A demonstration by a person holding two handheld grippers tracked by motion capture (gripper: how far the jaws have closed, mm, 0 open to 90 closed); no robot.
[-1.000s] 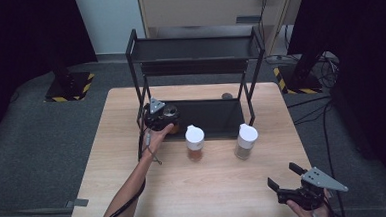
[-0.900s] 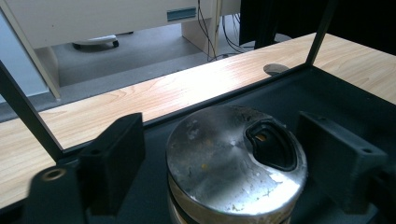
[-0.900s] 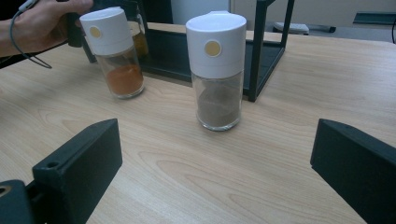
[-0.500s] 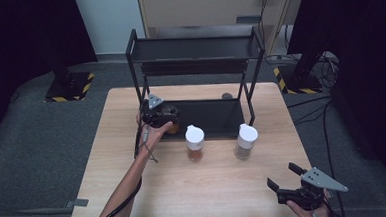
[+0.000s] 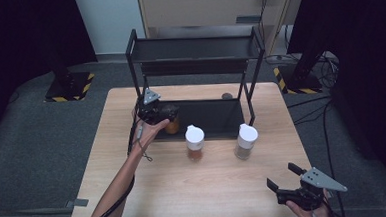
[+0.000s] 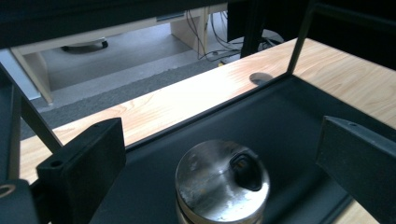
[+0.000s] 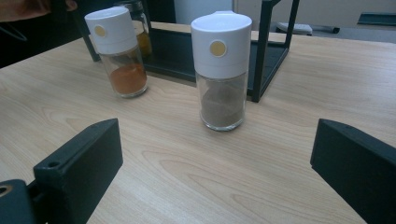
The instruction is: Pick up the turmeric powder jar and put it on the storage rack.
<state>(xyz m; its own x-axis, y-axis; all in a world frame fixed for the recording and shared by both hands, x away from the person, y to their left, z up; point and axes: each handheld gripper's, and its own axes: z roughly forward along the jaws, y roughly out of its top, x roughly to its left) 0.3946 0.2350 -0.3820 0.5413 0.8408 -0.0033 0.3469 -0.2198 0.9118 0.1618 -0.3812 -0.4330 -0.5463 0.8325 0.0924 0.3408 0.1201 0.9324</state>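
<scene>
Change: your left gripper (image 5: pixel 157 112) is lifting off the jar (image 6: pixel 222 181), its jaws having just been opening; the jar is standing between them, untouched.
Left gripper: released, hovering over the jar's steel lid.
Jar: upright at the left front of the rack's (image 5: pixel 216 118) bottom tray.
Right gripper (image 5: pixel 294 193): you are holding it low at the worktop's (image 5: pixel 220 182) near right corner, jaws wide, grasping nothing.
Shakers: the orange one (image 5: pixel 195 143) and the brown one (image 5: pixel 246 141) are standing on the worktop before the rack, apart.

Two white-capped spice jars (image 5: pixel 195 143) (image 5: pixel 246 142); one steel-lidded jar (image 6: pixel 222 182); one rack (image 5: pixel 198 49).
</scene>
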